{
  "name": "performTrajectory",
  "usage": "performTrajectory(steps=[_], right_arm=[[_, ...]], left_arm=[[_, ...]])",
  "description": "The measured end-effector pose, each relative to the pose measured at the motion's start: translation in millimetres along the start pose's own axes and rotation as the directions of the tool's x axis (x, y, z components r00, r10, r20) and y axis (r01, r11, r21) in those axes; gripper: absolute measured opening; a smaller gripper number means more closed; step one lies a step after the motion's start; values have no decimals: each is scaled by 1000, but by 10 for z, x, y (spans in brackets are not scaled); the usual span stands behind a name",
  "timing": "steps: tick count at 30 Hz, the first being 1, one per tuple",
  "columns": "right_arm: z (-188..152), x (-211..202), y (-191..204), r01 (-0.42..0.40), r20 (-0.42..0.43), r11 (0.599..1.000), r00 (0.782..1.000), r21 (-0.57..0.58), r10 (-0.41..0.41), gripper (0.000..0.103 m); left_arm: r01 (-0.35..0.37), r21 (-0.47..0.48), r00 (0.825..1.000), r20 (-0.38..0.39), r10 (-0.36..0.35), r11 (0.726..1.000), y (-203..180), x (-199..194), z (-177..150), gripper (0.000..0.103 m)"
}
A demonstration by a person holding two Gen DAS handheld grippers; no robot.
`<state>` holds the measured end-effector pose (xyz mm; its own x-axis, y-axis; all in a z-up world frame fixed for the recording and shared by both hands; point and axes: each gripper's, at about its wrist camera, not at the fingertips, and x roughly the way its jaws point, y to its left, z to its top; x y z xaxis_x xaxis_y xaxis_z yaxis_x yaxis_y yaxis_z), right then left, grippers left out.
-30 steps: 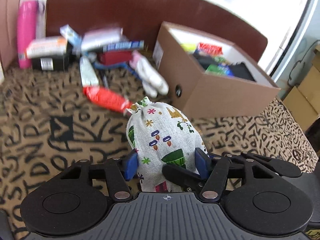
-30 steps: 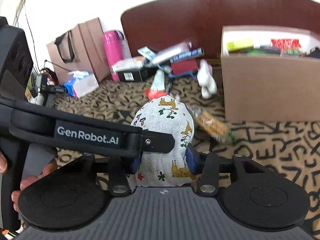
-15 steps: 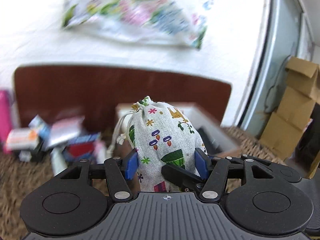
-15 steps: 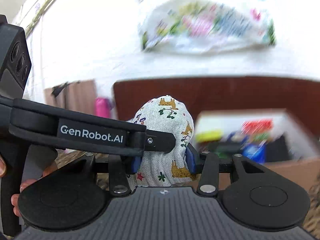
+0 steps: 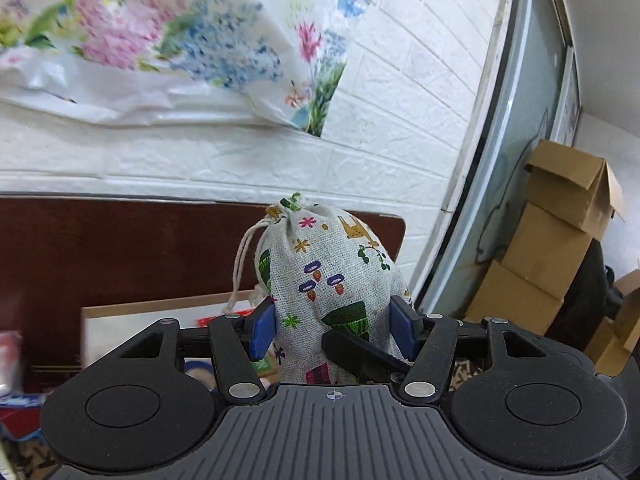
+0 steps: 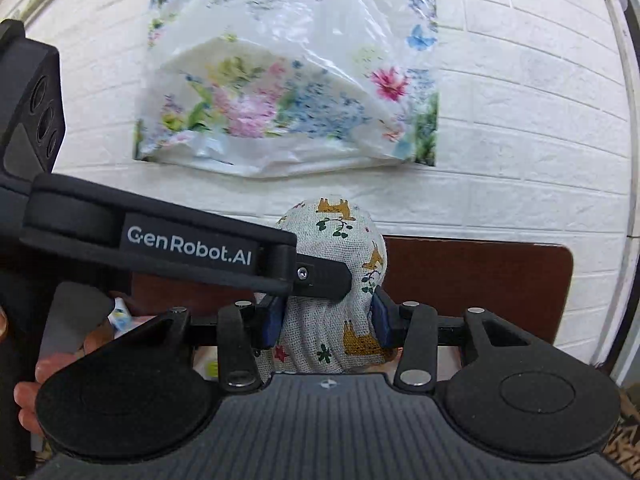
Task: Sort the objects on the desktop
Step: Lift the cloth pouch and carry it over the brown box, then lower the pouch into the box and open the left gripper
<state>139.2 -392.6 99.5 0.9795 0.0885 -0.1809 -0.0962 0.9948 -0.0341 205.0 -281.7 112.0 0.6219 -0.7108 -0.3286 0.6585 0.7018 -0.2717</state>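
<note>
The drawstring pouch (image 5: 332,292) is off the counter and up in the air, pinched from two sides at once: the left claw (image 5: 332,330) presses its blue pads (image 5: 263,332) into the lower flanks, and the right claw (image 6: 326,322) squeezes the same cloth body tighter, so it bulges above that grip. A second ago the pouch sat low over the patterned counter with the clutter and the cardboard box (image 5: 160,312) spread beyond it; now both views tip upward, and the brick-textured white wall (image 5: 400,100) and a floral plastic bag (image 6: 288,92) fill the background, with only the box's back rim showing below the left claw. That suggests the carry toward the box is under way and the release is yet to come. The pouch is coarse, loosely woven linen printed with small cats, flowers and leaves, rounded and stuffed, gathered at the neck with a pale cord (image 5: 242,264) hanging slack. It should deform rather than slip. Behind it stands a dark glossy brown headboard-like panel (image 6: 476,280), and stacked plain cartons (image 5: 560,248) sit to the right. A person's hand (image 6: 36,380) wraps the left device's handle.
</note>
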Motion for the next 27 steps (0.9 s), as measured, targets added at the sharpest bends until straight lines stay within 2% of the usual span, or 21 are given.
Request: performTrajectory(steps=[6,10,11,12,13,15,16,17,22,24,27], right_arm=[[-135,433,-378,8,-58,999,998,-35,-10,50],[-261,680,-583,-7,-104,999,995,-36,3,50],[-300,755,-623,-14,-125,999,992,-38,9,50],[-335,818,-650,-19,-149,999,989,-42,12,50],[-378,902,-668,-26,-188,998,982,-49,17,52],[-458,1032,-669,-28,-248,998,969,-63,12,58],[-498,1066,-651,-16,-263,997,965,-76,-5,65],[-544,1080,-622,8,-273,995,961,-99,-34,73],[-671,1078,-484,30,-289,983,954,-180,-82,92],[-666,1067,-432,53,-284,978,952,-203,-110,96],[-636,1015,-392,51,-283,982,954,-181,-101,98]], left_arm=[[37,-60,998,-56,-40,998,119,690,28,62],[44,-83,995,-90,-51,996,219,1064,-69,62],[40,-95,993,-103,-50,995,259,1154,-99,65],[37,-106,992,-118,-50,994,296,1226,-139,75],[26,-121,989,-140,-43,992,335,1306,-182,76],[-22,-170,982,-187,-11,985,440,1454,-286,97],[-49,-197,979,-202,9,979,490,1492,-335,102],[-68,-211,977,-210,23,975,536,1507,-376,103],[-77,-140,974,-222,44,987,556,1472,-434,103],[-84,-111,973,-222,57,990,524,1453,-446,103],[-83,-71,971,-228,65,994,458,1436,-462,103]])
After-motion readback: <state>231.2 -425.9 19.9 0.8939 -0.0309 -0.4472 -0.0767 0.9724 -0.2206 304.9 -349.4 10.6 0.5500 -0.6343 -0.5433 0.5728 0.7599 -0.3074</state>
